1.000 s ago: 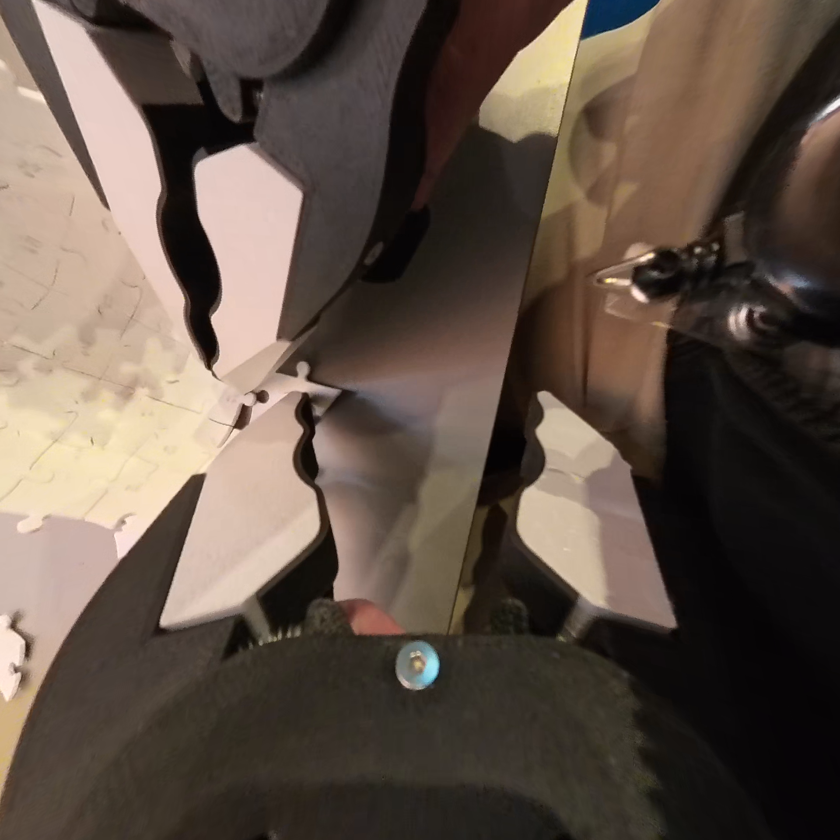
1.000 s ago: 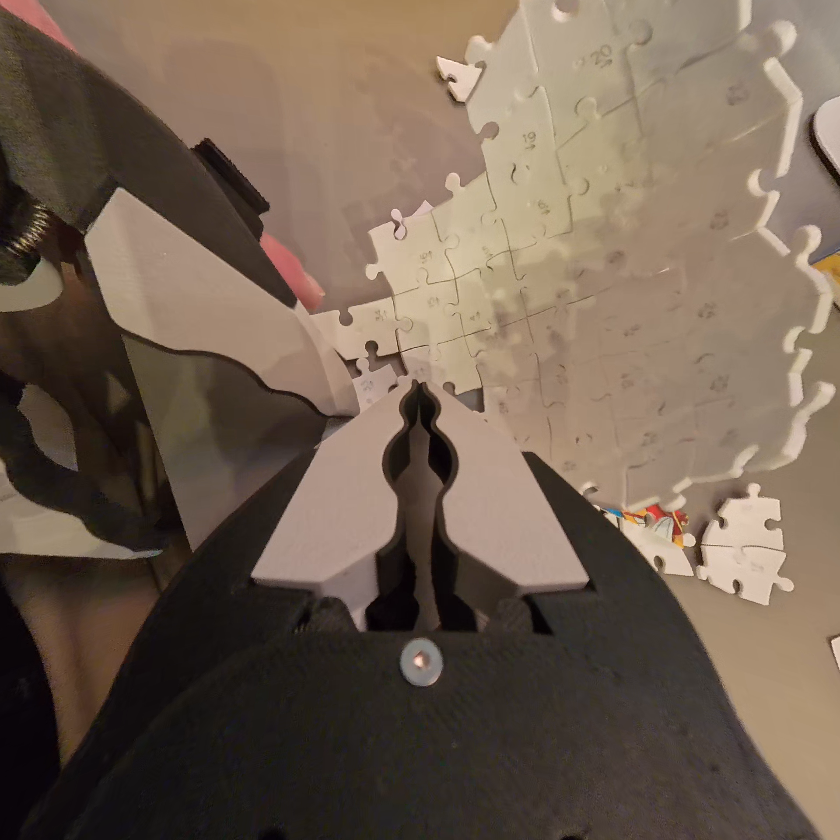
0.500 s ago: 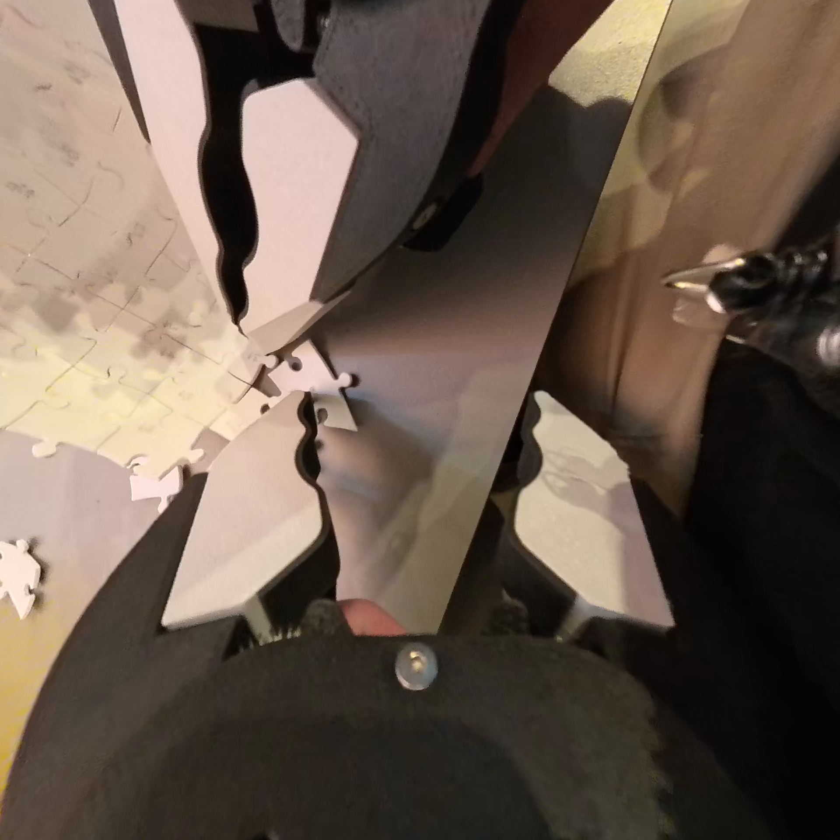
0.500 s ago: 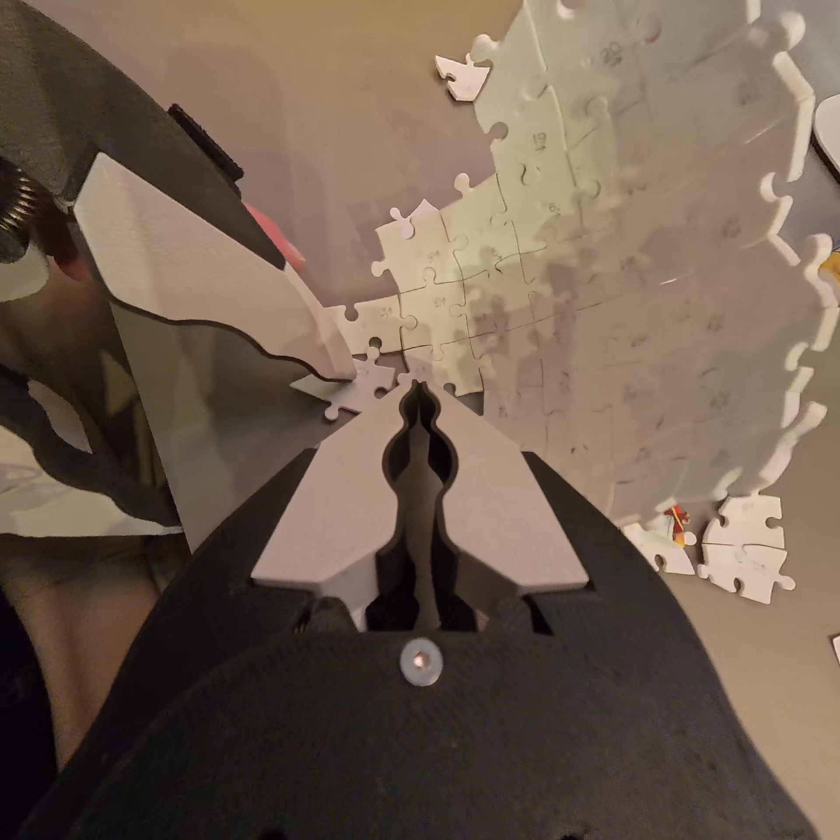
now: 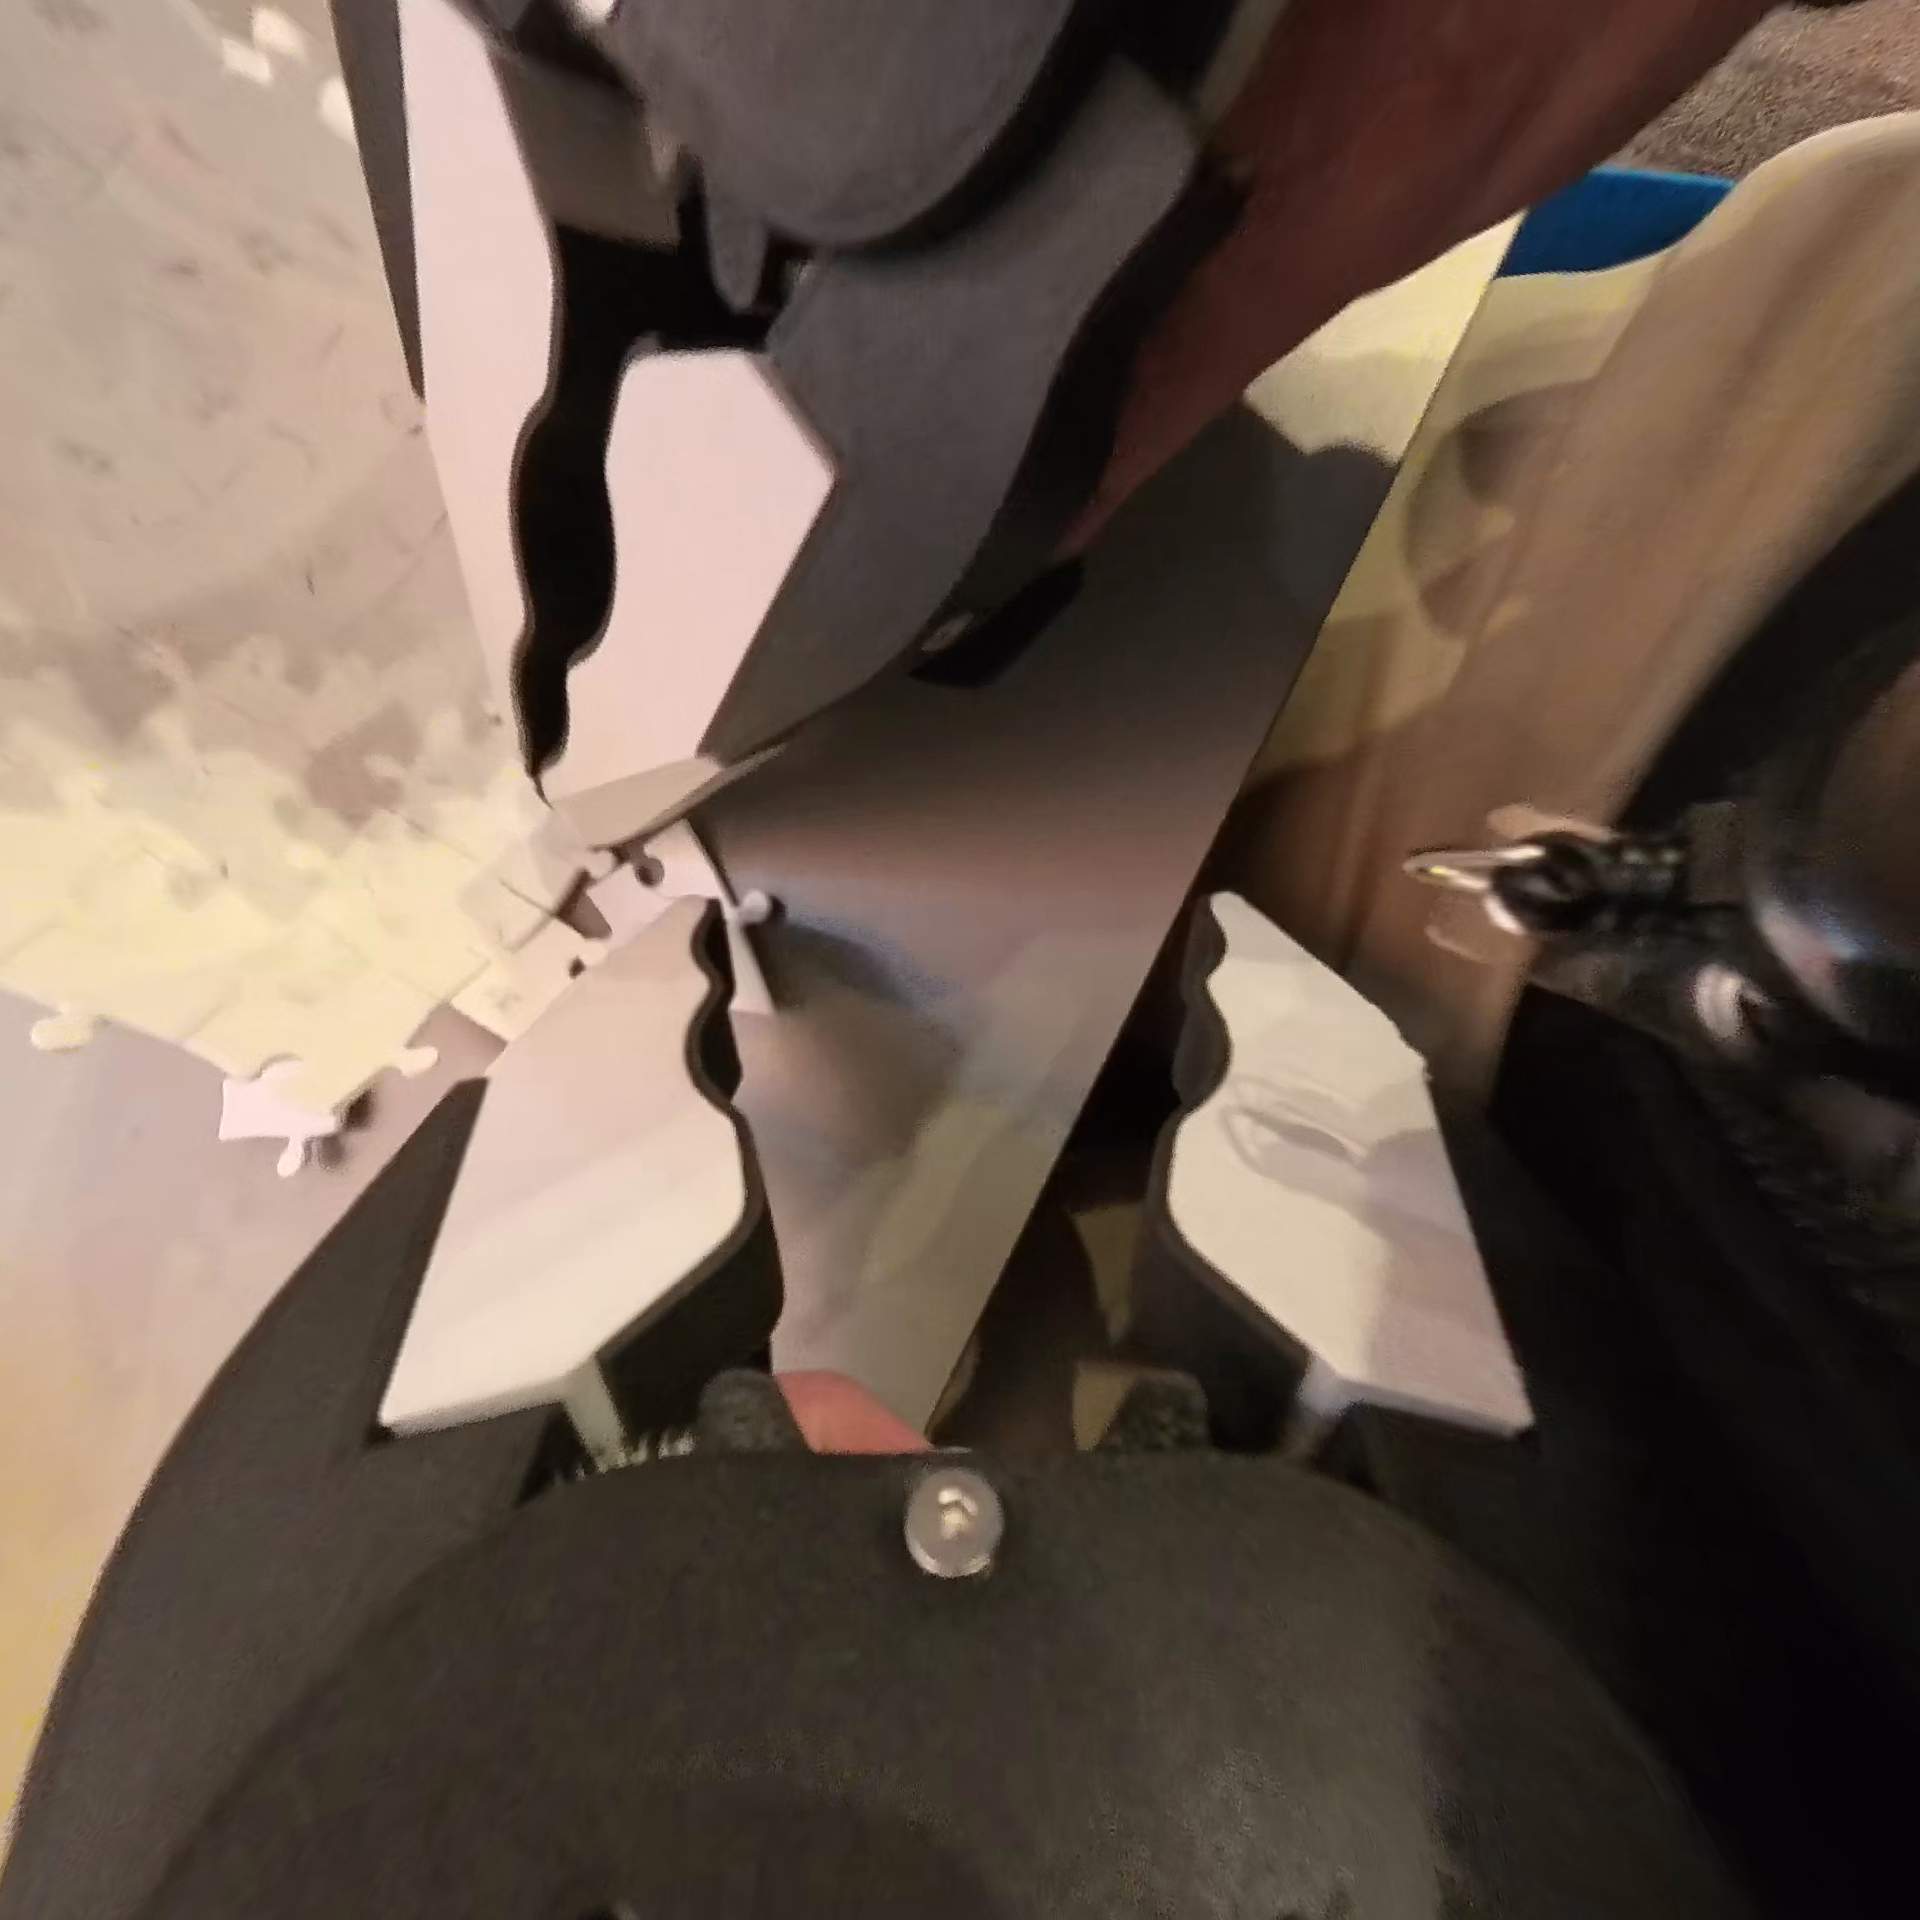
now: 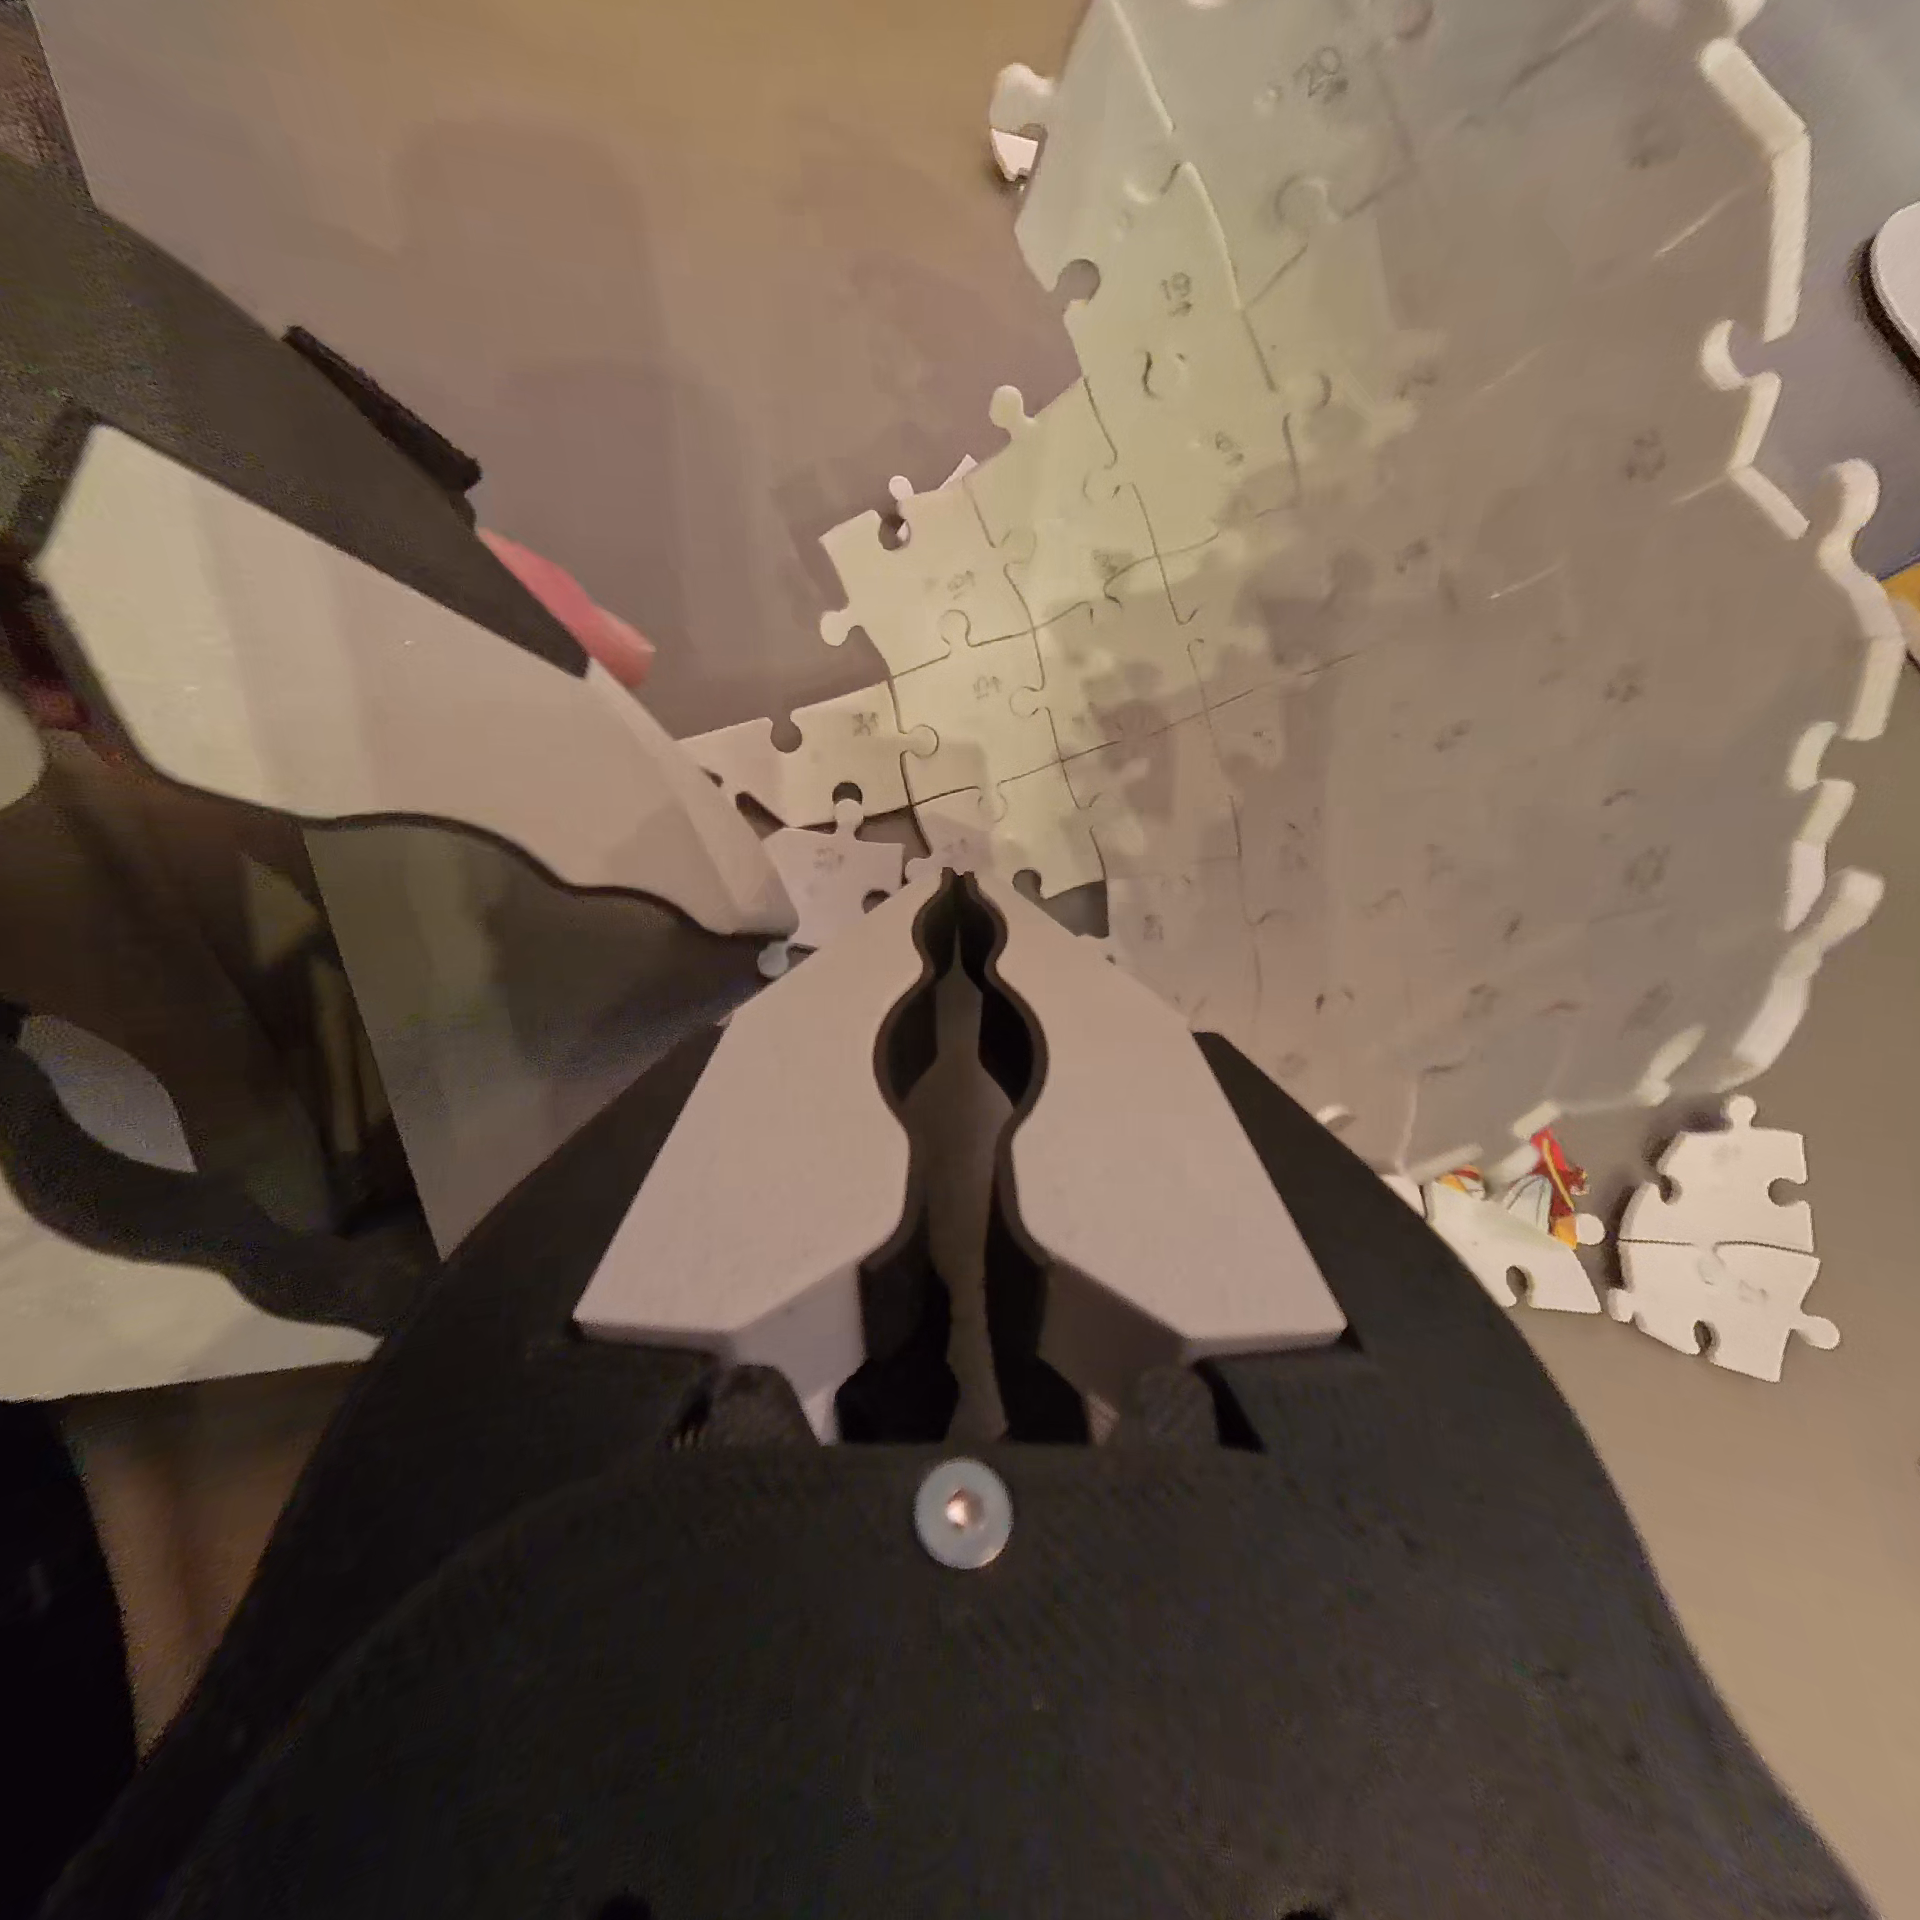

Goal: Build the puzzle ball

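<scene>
A curved white shell of joined puzzle pieces [image 6: 1455,727] stands tilted on the table; in the left wrist view [image 5: 208,831] it is at the left. My right gripper [image 6: 956,883] is shut on the shell's near edge; in the left wrist view [image 5: 551,790] it comes in from above. A small loose white piece [image 6: 831,873] sits at that edge, left of my right gripper's tips. My left gripper [image 5: 961,914] is wide open. Its left finger [image 6: 416,707] has its tip against the loose piece [image 5: 675,883].
Loose white pieces [image 6: 1714,1278] and one with a coloured print [image 6: 1507,1226] lie on the grey-brown table [image 6: 623,260] to the right of the shell. A white disc's edge [image 6: 1891,281] shows at the far right. A person's dark clothing [image 5: 1714,1351] fills the right of the left wrist view.
The loose piece has shifted under my left finger's tip and now lies closer against the shell's edge. My right gripper has stayed shut on the shell.
</scene>
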Demonstrator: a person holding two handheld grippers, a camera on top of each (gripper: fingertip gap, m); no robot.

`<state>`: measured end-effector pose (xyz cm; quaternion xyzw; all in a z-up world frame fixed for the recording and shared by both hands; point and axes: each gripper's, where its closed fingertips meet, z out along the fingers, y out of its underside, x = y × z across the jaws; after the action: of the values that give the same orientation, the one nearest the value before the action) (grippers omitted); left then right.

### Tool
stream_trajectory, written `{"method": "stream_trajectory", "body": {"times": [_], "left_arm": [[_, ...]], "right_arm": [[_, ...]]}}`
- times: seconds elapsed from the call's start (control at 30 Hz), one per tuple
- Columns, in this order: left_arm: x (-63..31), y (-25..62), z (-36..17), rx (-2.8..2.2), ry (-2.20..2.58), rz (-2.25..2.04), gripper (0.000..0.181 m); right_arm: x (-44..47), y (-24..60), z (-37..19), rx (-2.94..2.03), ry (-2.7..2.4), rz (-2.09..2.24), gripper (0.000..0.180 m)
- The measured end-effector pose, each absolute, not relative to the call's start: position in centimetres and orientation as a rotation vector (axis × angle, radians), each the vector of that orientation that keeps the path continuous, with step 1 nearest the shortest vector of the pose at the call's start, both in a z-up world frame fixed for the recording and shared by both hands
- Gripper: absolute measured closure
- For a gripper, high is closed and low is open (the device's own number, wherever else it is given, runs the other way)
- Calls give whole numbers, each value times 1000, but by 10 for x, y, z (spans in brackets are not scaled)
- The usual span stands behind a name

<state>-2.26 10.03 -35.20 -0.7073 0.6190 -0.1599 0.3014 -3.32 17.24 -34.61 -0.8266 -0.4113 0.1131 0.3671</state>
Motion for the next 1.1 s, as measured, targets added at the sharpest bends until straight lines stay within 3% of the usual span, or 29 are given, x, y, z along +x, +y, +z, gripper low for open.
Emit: {"method": "stream_trajectory", "body": {"times": [0.1, 0.5, 0.77, 1.1], "left_arm": [[-17, 95, -346, -1799, 1687, -445, 108], [-17, 103, -361, -1843, 1689, -359, 93], [-28, 100, -345, -1788, 1680, -405, 108], [-28, 100, -360, -1807, 1722, -329, 102]], "right_arm": [[-33, 172, -346, -2125, -1054, 294, 180], [-33, 173, -346, -2129, -1052, 304, 180], [-32, 173, -346, -2126, -1049, 311, 180], [-33, 173, -346, -2128, -1045, 313, 180]]}}
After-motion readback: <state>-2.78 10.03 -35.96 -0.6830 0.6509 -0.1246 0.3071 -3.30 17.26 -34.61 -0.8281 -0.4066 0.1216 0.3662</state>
